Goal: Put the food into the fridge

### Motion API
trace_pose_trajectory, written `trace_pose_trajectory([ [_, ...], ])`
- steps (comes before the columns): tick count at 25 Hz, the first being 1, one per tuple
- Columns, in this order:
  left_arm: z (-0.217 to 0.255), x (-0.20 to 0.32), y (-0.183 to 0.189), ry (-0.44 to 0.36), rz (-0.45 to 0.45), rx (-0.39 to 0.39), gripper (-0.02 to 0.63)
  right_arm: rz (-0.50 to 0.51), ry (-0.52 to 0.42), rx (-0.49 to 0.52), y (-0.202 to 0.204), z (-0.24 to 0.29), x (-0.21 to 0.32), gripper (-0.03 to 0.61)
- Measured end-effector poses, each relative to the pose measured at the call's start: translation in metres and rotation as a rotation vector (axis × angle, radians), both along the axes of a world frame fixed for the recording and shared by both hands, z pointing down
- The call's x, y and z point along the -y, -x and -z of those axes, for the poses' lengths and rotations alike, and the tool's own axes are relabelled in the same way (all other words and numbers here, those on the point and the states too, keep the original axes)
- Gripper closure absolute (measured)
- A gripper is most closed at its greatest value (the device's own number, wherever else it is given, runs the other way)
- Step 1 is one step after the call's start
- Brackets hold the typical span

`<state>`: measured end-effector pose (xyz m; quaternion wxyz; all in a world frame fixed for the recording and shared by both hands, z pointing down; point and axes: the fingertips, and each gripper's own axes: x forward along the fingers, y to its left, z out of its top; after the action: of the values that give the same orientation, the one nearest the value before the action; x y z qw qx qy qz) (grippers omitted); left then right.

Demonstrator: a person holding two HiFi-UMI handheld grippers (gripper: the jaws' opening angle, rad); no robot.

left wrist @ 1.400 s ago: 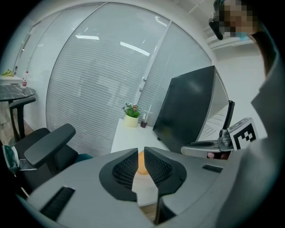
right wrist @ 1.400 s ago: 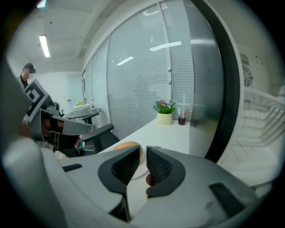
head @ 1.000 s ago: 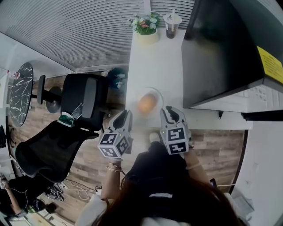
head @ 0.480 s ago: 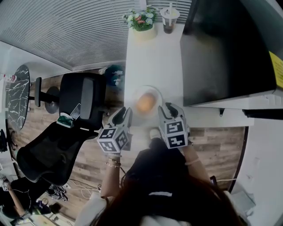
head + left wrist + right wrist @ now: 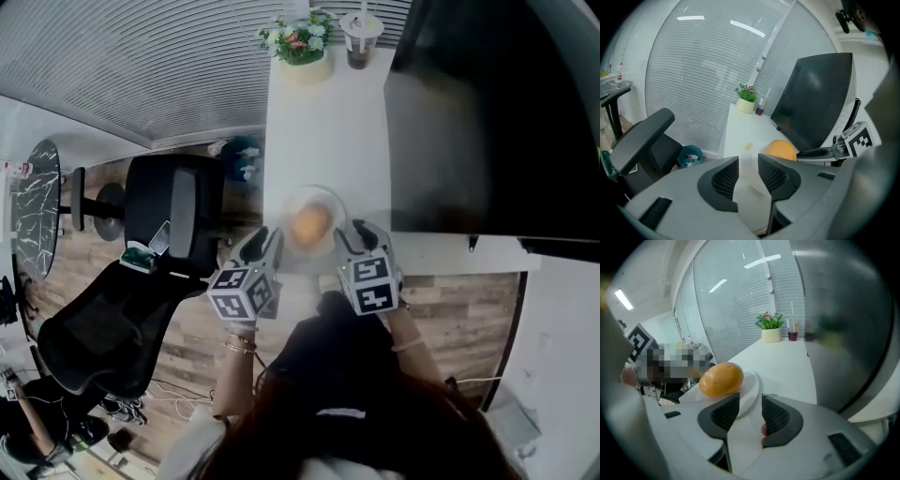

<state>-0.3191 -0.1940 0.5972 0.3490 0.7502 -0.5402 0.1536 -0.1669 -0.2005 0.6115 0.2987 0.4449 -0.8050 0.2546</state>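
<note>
A round orange piece of food lies on a white plate at the near end of the white table. My left gripper is at the plate's left rim and my right gripper at its right rim. In the left gripper view the left gripper has the pale rim in its gap, with the food beyond. In the right gripper view the right gripper straddles the rim beside the food. Both sets of jaws have just been opening and stand open, their pads off the rim.
The black fridge stands with its door shut along the table's right side. A potted plant and a cup with a straw sit at the table's far end. A black office chair and a small bin are left of the table.
Both grippers have sunk a little toward the table with the plate between them. Their jaws have spread wider at the plate's rim.
</note>
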Motion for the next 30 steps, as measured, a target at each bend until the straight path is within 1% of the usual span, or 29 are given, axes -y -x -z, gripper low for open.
trace_pose_trajectory([
  [6, -0.005, 0.006, -0.003, 0.02, -0.01, 0.01, 0.483, 0.012, 0.027, -0.005, 0.001, -0.008, -0.001, 0.422],
  [11, -0.016, 0.009, -0.002, 0.069, -0.011, 0.011, 0.483, 0.015, 0.057, 0.011, 0.002, -0.012, 0.0, 0.422],
  [15, -0.02, 0.008, 0.0, 0.088, -0.005, 0.012, 0.483, 0.017, 0.068, 0.026, 0.004, -0.013, 0.0, 0.422],
  [20, -0.023, 0.008, -0.004, 0.11, -0.043, 0.025, 0.483, 0.016, 0.074, 0.034, 0.005, -0.013, 0.004, 0.422],
  [24, -0.025, 0.009, -0.004, 0.126, -0.049, 0.016, 0.483, 0.023, 0.091, 0.039, 0.006, -0.015, 0.004, 0.422],
  [30, -0.027, 0.009, -0.006, 0.137, -0.071, 0.053, 0.483, 0.024, 0.125, 0.063, 0.007, -0.017, 0.005, 0.423],
])
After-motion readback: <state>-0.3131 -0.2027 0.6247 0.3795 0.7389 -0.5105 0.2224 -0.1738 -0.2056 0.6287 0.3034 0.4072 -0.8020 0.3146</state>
